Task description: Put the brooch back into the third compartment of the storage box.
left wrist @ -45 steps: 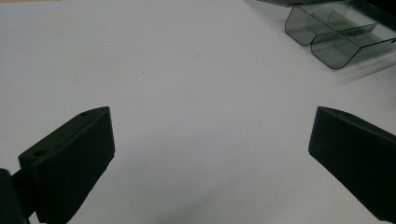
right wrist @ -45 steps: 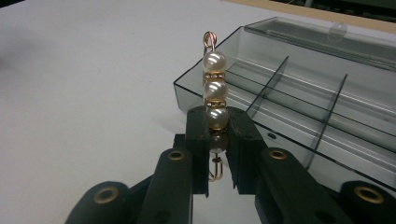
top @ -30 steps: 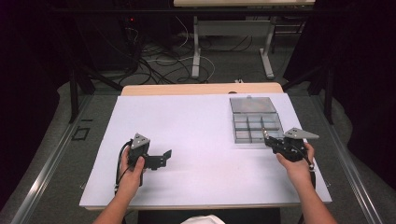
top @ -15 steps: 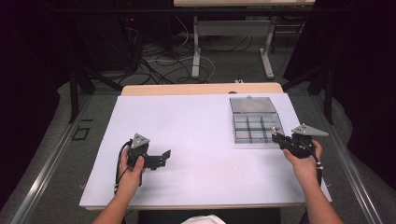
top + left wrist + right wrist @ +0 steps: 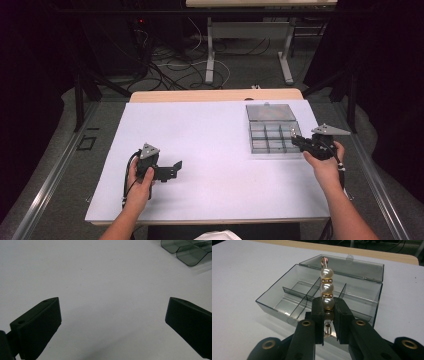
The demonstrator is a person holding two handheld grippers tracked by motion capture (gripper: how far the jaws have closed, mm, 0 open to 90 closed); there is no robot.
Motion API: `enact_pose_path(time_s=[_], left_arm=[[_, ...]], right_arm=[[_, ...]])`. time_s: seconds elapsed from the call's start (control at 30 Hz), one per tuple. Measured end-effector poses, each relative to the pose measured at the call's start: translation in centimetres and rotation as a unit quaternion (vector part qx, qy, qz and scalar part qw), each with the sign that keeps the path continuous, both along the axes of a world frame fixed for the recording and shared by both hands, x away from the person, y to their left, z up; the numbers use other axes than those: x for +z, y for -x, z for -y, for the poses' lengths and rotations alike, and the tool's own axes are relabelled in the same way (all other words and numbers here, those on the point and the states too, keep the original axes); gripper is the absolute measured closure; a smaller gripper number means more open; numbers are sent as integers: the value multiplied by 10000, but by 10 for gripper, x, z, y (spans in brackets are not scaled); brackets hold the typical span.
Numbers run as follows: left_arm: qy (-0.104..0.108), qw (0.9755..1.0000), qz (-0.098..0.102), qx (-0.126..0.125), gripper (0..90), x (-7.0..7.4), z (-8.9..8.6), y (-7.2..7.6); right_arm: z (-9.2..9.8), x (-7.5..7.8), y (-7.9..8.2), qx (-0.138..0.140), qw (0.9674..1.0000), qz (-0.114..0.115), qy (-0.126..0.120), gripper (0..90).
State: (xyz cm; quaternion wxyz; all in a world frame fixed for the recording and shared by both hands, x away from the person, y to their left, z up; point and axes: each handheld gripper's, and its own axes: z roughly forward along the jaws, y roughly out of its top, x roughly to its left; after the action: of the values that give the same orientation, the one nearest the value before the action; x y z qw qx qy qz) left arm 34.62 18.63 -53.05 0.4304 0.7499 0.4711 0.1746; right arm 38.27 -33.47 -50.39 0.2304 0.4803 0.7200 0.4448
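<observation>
So, starting with the high view: the white desk (image 5: 210, 150) takes up the middle of the frame, with a light wooden strip along its far edge. The left hand-held gripper (image 5: 172, 170) sits lower left of centre, gripped by the person's left hand (image 5: 140, 182), resting on the desk with its black cable looping beside the wrist. Over at the right, the right hand-held gripper (image 5: 295, 140) is held by the right hand (image 5: 322, 167) just beside the near right corner of the clear compartment box (image 5: 270, 131), which lies open with its lid flat toward the far edge. Too small here to make out what's between the jaws.

Left gripper view: the left one's jaws stand wide apart at the lower left and lower right of the frame, released, nothing but bare white desk between them. A corner of the clear box pokes in at the upper right.

Right gripper view: this one's clenched on a pearl bead strand (image 5: 327, 293), white pearls with little gold spacers, sticking straight up from between the pads in the middle of the frame, a small wire loop at the top. The open box sits right behind it, dividers visible, and its compartments look bare. The strand is above the box's near edge, not lying in any compartment.
</observation>
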Motion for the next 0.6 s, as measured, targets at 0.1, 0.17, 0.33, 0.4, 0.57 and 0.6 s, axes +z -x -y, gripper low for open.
enact_pose_path(time_s=[0.1, 0.17, 0.33, 0.4, 0.57, 0.6], left_arm=[[-24, 10000, 20, -3, 3, 0, -1, 0], [-15, 10000, 11, -5, 3, 0, -1, 0], [-1, 10000, -15, 3, 3, -1, 0, -1], [-19, 10000, 0, -12, 3, -1, 0, -1], [-12, 10000, -12, -12, 3, -1, 1, -2], [4, 10000, -49, -12, 3, 0, 1, -2]], right_arm=[[0, 3, -6, 3, 10000, 14, 33, 801], [0, 5, -9, 11, 10000, -7, 59, 801], [-1, 11, -20, -21, 9998, -22, 182, 800], [0, 12, -26, 11, 9998, 21, 187, 800], [0, 11, -45, 34, 9991, 98, 405, 800], [-1, 11, -48, 27, 9990, 114, 421, 800]])
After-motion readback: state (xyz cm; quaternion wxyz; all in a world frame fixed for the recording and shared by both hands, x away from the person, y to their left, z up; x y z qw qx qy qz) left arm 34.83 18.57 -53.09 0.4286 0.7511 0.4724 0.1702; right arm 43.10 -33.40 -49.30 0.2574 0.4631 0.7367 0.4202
